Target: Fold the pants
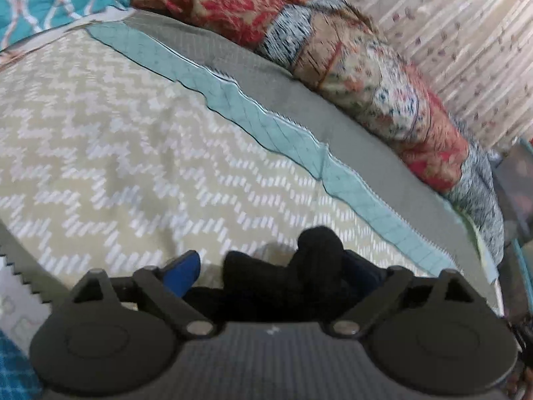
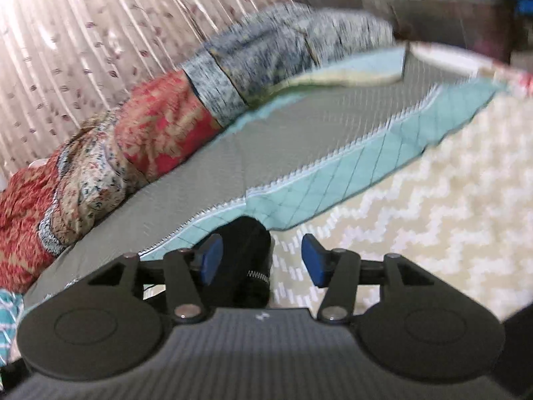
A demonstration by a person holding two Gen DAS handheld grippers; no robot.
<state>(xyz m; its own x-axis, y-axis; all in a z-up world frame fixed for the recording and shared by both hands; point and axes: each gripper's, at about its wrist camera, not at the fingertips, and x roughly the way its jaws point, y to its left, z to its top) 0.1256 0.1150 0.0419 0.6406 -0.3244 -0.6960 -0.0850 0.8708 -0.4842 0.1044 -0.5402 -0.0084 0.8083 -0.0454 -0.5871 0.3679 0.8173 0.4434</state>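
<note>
The black pants (image 1: pixel 299 266) bunch up between the blue fingers of my left gripper (image 1: pixel 273 270). The jaws stand wide apart and the cloth fills the gap; the right pad is hidden behind it. In the right wrist view a black fold of the pants with a zipper (image 2: pixel 250 266) lies against the left pad (image 2: pixel 210 261) of my right gripper (image 2: pixel 261 263), whose jaws are wide apart. Both grippers are low over the beige zigzag bedspread (image 1: pixel 116 150).
A teal quilted strip (image 1: pixel 266 126) and a grey mattress band (image 1: pixel 333 123) run along the bed's far side. A rolled patchwork quilt (image 1: pixel 366 60) lies against the curtain (image 1: pixel 466 33). Furniture stands beyond the bed corner (image 2: pixel 449 6).
</note>
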